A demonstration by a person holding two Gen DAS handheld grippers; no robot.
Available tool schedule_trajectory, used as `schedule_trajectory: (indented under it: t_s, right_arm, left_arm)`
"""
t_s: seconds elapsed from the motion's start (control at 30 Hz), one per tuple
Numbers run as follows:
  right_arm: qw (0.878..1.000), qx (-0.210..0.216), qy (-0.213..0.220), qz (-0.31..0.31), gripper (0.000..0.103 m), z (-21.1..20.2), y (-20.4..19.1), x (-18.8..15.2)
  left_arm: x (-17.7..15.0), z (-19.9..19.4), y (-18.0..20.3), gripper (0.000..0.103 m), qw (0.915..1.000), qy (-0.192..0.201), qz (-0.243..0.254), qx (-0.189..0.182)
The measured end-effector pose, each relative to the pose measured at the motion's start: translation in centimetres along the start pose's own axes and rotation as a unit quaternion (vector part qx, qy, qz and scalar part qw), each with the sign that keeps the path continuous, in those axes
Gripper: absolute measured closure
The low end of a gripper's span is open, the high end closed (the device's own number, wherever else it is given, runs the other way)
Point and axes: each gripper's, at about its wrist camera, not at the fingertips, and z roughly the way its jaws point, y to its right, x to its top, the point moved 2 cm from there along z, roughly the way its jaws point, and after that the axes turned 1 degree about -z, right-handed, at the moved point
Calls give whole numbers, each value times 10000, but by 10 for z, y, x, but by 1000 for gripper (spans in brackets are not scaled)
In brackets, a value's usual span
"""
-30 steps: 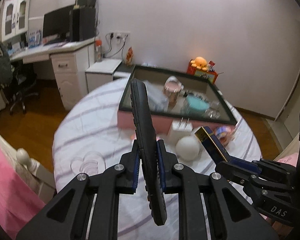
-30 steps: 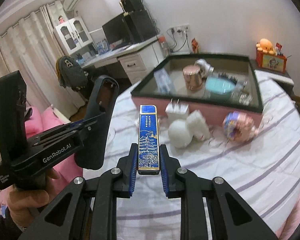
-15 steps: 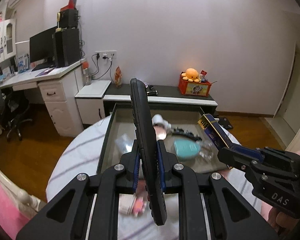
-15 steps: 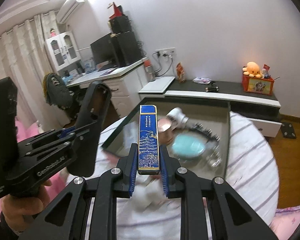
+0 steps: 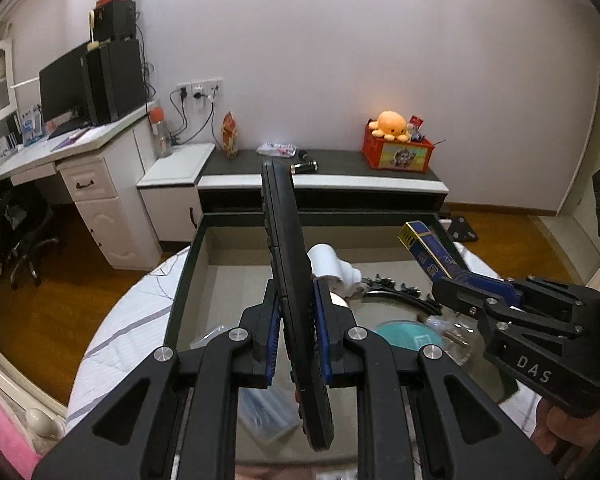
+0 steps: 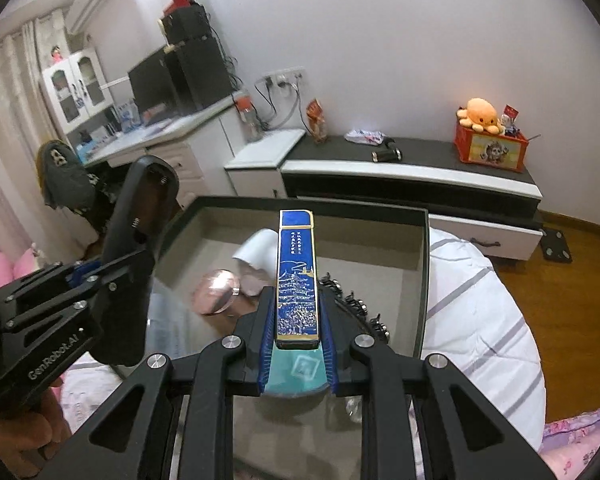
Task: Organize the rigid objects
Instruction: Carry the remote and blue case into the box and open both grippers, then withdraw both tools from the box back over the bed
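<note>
While the left tool [image 5: 296, 338] is clamping a black remote control [image 5: 290, 276] edge-on between its blue pads, the remote is standing nearly upright and reaching out over the open box [image 5: 188, 264] below. Beside it, the right tool [image 6: 298, 340] is gripping a slim blue case [image 6: 296, 276] with gold trim and a pagoda drawing, its long axis pointing forward above the same box; in the left wrist view that case [image 5: 428, 254] is showing tilted near the box's right wall. Under both tools, the dark-rimmed box is sitting on a round bench [image 6: 480, 312] covered in a white striped cloth. Lying inside the box are a teal round item [image 5: 396, 334], a copper-coloured lid [image 6: 216, 292], a white cylindrical object [image 5: 332, 270], a black toothed clip [image 5: 396, 292] and a clear plastic packet [image 5: 260, 408]. Farther back, a low dark cabinet [image 6: 420, 164] against the wall is carrying an orange plush octopus [image 6: 480, 114] on a red box [image 6: 492, 152], and a white desk with a monitor [image 5: 62, 84] is standing off to the left.
</note>
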Motion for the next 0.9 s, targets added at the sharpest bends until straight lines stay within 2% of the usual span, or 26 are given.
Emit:
schedule_trajectory:
  t_s: [0.27, 0.33, 0.37, 0.4, 0.43, 0.47, 0.5, 0.53, 0.6, 0.7, 0.9]
  right_arm:
    - [9988, -372, -306, -83, 81, 28, 2, -2]
    - [9987, -406, -297, -76, 74, 27, 2, -1]
    - [9987, -419, -276, -73, 64, 26, 2, 0]
    - [9987, -432, -253, -85, 50, 24, 1, 1]
    - [9987, -446, -227, -95, 42, 22, 0, 1]
    - [9987, -480, -162, -97, 25, 18, -1, 2]
    - [9986, -505, -101, -92, 19, 15, -2, 2]
    - [9985, -540, -26, -83, 18, 10, -2, 2]
    - [9984, -552, 51, -65, 15, 1, -3, 4]
    - [9976, -654, 217, -85, 13, -16, -9, 5]
    - [9945, -816, 660, -12, 13, -59, -25, 4]
  left_arm:
    - [-7, 30, -2, 85, 9993, -360, -14, 61]
    - [-9, 29, -2, 85, 9993, -372, 15, 77]
    - [-9, 28, -3, 85, 9994, -347, 19, 79]
    - [-9, 25, -4, 79, 9994, -327, 16, 111]
    - [-8, 22, -4, 64, 9995, -298, -5, 132]
    - [-7, 15, -5, 54, 9997, -218, -56, 138]
    - [-6, 9, -7, 37, 9998, -126, -92, 160]
    - [-5, 2, -9, 21, 9996, -8, -128, 252]
    - [-3, -17, -14, 1, 9991, 264, -209, 252]
    - [-2, -45, -19, 0, 9974, 579, -252, 339]
    - [-6, -94, -28, 0, 9946, 869, -352, 448]
